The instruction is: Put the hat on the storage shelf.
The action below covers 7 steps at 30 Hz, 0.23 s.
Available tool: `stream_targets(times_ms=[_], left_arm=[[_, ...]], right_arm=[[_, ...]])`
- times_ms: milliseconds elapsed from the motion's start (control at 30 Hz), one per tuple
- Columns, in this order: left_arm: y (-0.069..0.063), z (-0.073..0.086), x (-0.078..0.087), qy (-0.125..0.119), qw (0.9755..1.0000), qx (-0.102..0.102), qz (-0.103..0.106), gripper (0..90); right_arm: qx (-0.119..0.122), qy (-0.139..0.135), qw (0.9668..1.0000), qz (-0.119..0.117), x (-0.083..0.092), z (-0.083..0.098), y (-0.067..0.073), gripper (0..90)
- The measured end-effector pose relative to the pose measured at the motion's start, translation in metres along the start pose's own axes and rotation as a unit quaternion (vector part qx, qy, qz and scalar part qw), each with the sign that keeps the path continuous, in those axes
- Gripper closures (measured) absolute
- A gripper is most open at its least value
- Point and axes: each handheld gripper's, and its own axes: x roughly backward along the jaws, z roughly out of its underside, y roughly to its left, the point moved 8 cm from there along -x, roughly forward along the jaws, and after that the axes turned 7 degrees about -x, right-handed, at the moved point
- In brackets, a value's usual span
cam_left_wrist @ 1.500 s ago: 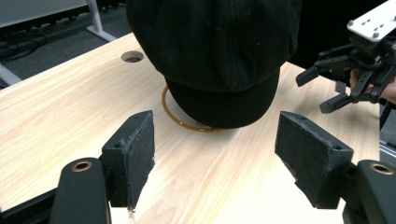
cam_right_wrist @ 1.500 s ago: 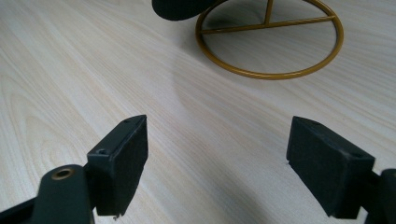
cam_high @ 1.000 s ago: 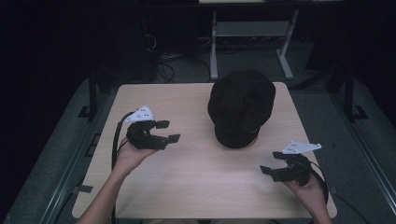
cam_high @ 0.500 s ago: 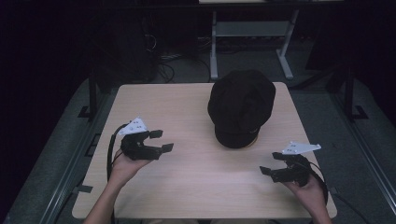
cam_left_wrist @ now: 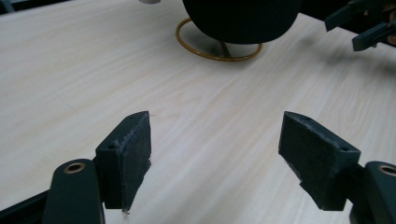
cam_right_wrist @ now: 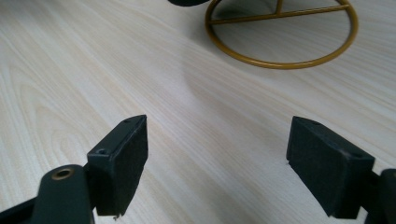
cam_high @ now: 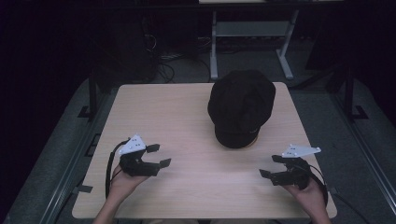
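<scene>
We are holding both pairs of tongs low over the pale wood-grain bench (cam_high: 187, 116), with the round black fabric cap (cam_high: 241, 105) as our landmark: it is sitting on a thin golden wire stand (cam_left_wrist: 217, 46), whose ring-shaped base is resting on the bench toward the far right part of the top. The left tongs (cam_high: 156, 155) are hovering well to the near left of the cap, jaws spread wide with nothing between them; the left gripper view is looking along them at bare wood, with the cap and its stand farther ahead. The right tongs (cam_high: 273, 165) are waiting near the cap's front right, likewise gaping and empty, and the right gripper view is showing the golden ring (cam_right_wrist: 280, 35) just beyond the jaws. We are judging this as the approach stage: nothing is gripped yet, and the cap is untouched on its stand. The next move is probably calling for one pair to travel in toward the cap's brim and close on the fabric, lifting carefully so the light stand is not tipping over.
</scene>
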Motion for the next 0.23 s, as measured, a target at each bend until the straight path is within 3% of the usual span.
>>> stream_targets(times_ms=[100, 233], left_arm=[[-0.001, 0.012, -0.001, 0.02, 0.9995, -0.021, -0.011, 24.7], [0.002, 0.016, -0.005, 0.016, 0.9999, 0.0, -0.005, 23.4]], right_arm=[[0.007, 0.004, 1.0, -0.003, -0.002, 0.0, 0.003, 20.2], [0.01, 0.001, 0.9999, -0.013, -0.003, -0.002, 0.008, 19.8]])
